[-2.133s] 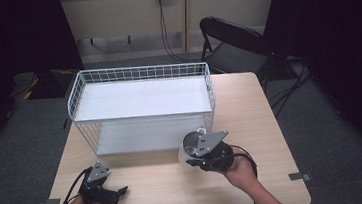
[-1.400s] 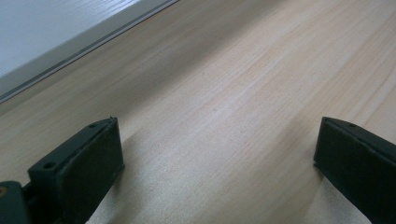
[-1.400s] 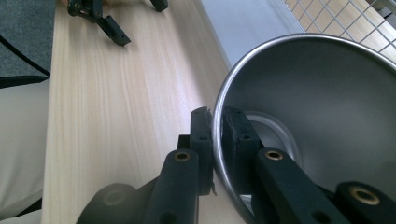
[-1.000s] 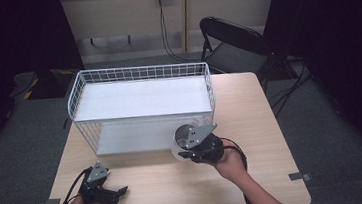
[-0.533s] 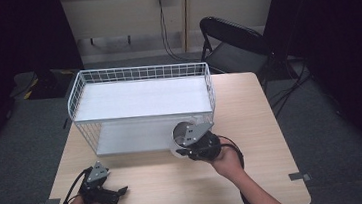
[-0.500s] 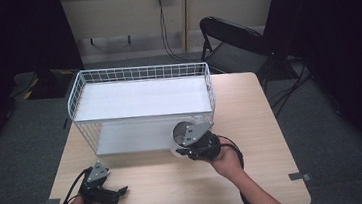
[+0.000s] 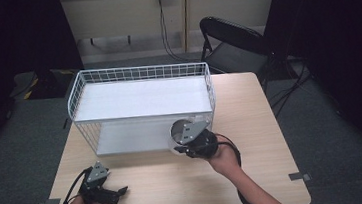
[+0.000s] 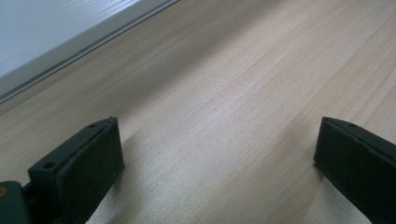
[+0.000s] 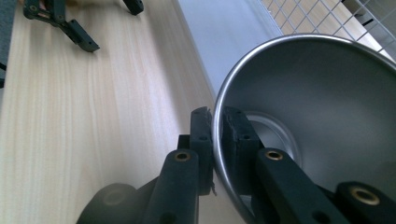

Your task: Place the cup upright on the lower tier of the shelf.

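A steel bowl [image 7: 177, 131] hangs tilted at the front right corner of the white wire rack [image 7: 136, 73], at the mouth of its lower shelf [image 7: 127, 137]. My right gripper [image 7: 189, 142] is shut on the bowl's rim. In the right gripper view its jaws [image 9: 215, 116] pinch that rim, one pad inside the bowl [image 9: 322, 102] and one outside. My left gripper [image 7: 117, 194] rests open on the table near the front left. Its fingers [image 8: 79, 163] stand wide apart over bare wood.
The wooden table [image 7: 177, 192] has free room in front of the rack and to its right. A black folding chair [image 7: 233, 41] stands behind the table. The rack's shelf edge [image 8: 56, 46] lies ahead of the left gripper. The left gripper [image 9: 60, 14] shows far off.
My right gripper has carried the bowl left and away from the person, up to the rack's lower shelf. The left gripper has not moved.
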The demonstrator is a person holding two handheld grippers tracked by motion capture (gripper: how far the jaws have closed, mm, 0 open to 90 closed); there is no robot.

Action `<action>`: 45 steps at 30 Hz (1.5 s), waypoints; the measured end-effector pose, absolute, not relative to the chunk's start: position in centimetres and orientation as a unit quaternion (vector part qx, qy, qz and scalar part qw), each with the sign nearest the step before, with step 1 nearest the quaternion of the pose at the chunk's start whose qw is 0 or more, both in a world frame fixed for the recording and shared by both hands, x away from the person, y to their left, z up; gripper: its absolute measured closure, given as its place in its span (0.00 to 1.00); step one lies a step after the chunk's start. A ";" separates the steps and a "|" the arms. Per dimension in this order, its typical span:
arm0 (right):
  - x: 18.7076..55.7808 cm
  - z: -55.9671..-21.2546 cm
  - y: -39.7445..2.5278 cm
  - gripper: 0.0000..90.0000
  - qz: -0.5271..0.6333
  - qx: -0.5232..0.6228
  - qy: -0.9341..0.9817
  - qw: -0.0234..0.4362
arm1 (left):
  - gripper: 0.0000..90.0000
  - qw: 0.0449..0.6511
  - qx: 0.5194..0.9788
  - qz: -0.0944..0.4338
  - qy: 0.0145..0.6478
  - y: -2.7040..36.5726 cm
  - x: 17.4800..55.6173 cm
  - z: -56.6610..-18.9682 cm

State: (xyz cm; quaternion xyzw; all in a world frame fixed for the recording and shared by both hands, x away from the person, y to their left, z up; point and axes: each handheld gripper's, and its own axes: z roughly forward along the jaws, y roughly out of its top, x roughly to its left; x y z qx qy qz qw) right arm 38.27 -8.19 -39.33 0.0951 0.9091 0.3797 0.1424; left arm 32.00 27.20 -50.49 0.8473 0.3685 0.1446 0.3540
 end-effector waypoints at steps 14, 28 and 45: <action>38.8 -39.7 -7.7 0.92 0.375 0.095 0.908 0.159 | 0.00 0.353 0.848 0.144 0.368 27.2 32.0 -50.5; 39.2 -40.1 -7.2 0.92 0.374 0.098 0.907 0.168 | 0.00 0.354 0.848 0.144 0.367 27.2 32.0 -50.5; 39.8 -40.8 -7.3 0.92 0.383 0.113 0.898 0.184 | 0.00 0.353 0.849 0.143 0.366 27.2 32.0 -50.5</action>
